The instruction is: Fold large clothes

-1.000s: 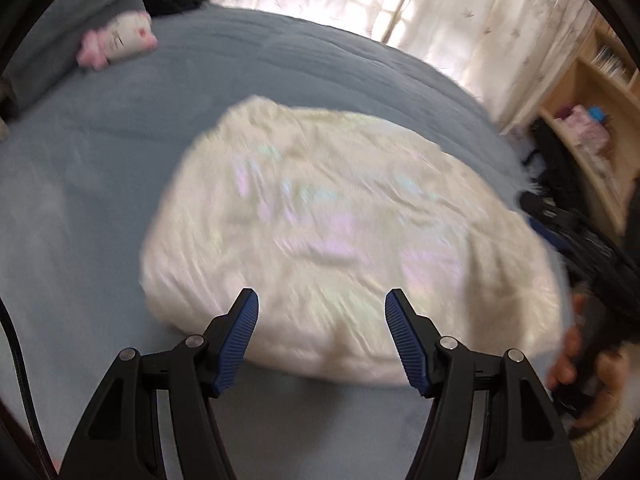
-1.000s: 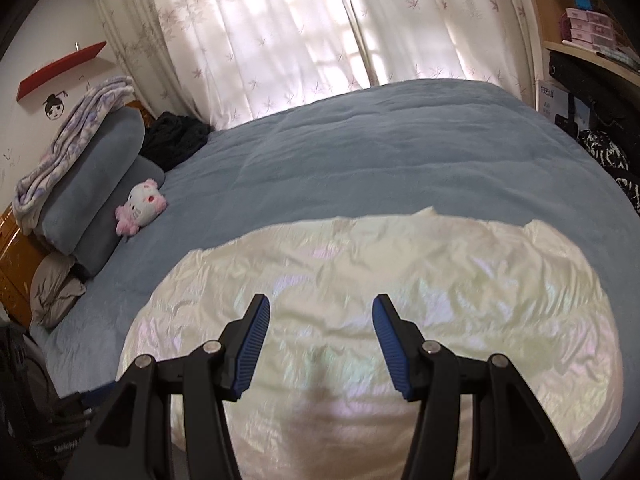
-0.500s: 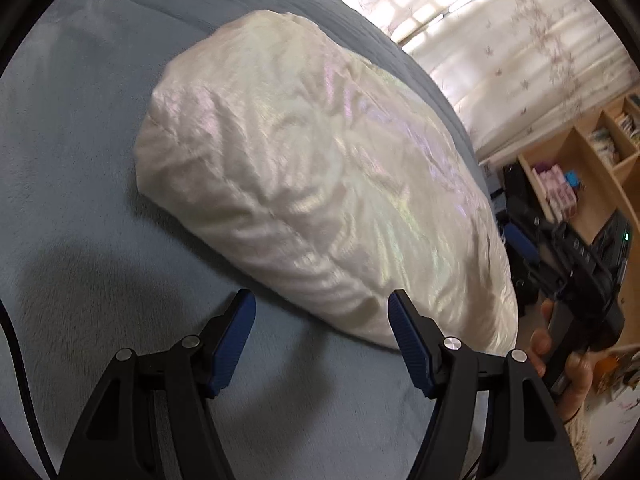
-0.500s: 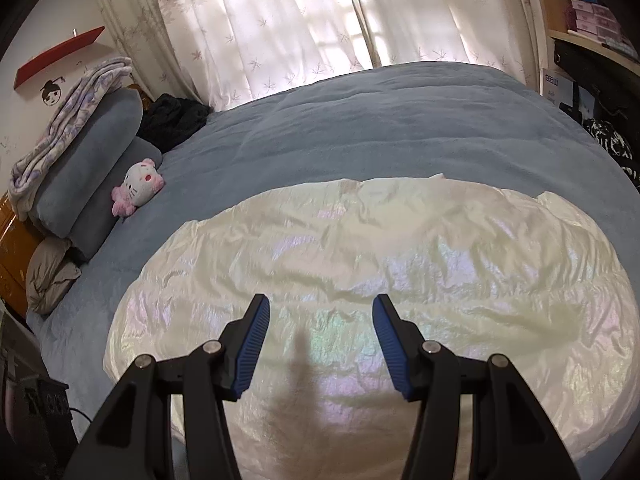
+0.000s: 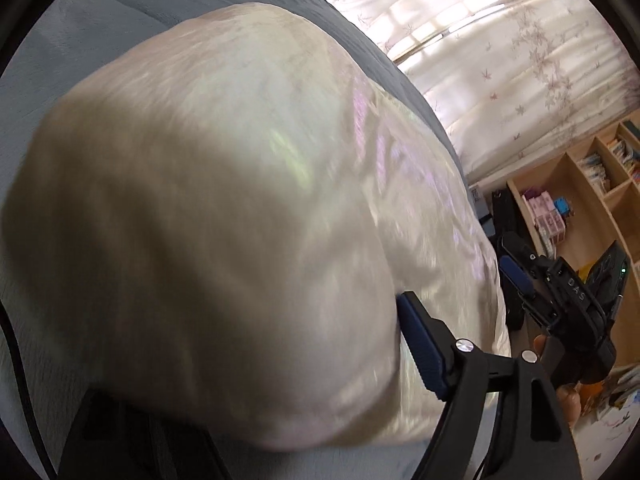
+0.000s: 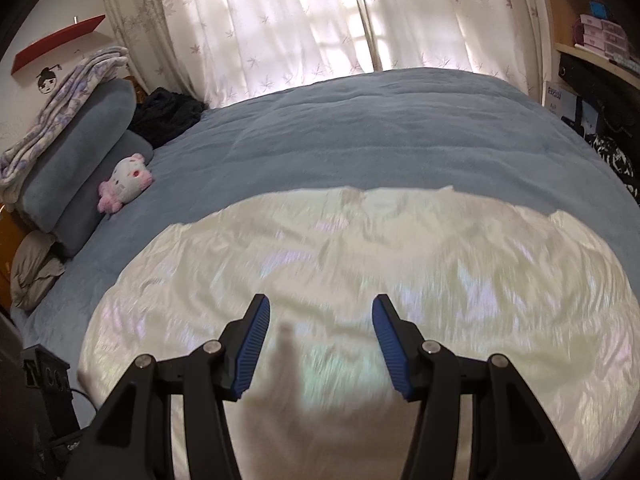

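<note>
The left gripper [image 5: 256, 384] is down low at the near edge of the shiny white coat [image 5: 224, 200], and its jaws are opening wider with the puffy edge between them. The right gripper [image 6: 320, 344] hangs over the coat [image 6: 360, 280] with its jaws apart and nothing in them. The coat lies spread out on the blue bed [image 6: 380, 136], near a pink and white plush toy [image 6: 126, 182].

Right hand-held gripper [image 6: 320, 344]: two black angular fingers, each faced with a ribbed blue pad [image 6: 253, 346], with round silver screws at the linkage joints. Left hand-held gripper [image 5: 256, 360]: same black build, one blue ribbed pad [image 5: 420, 354] and two silver screws showing, a thin black cable [image 5: 16, 352] along the left edge. White lettering marks the right unit's black body.
</note>
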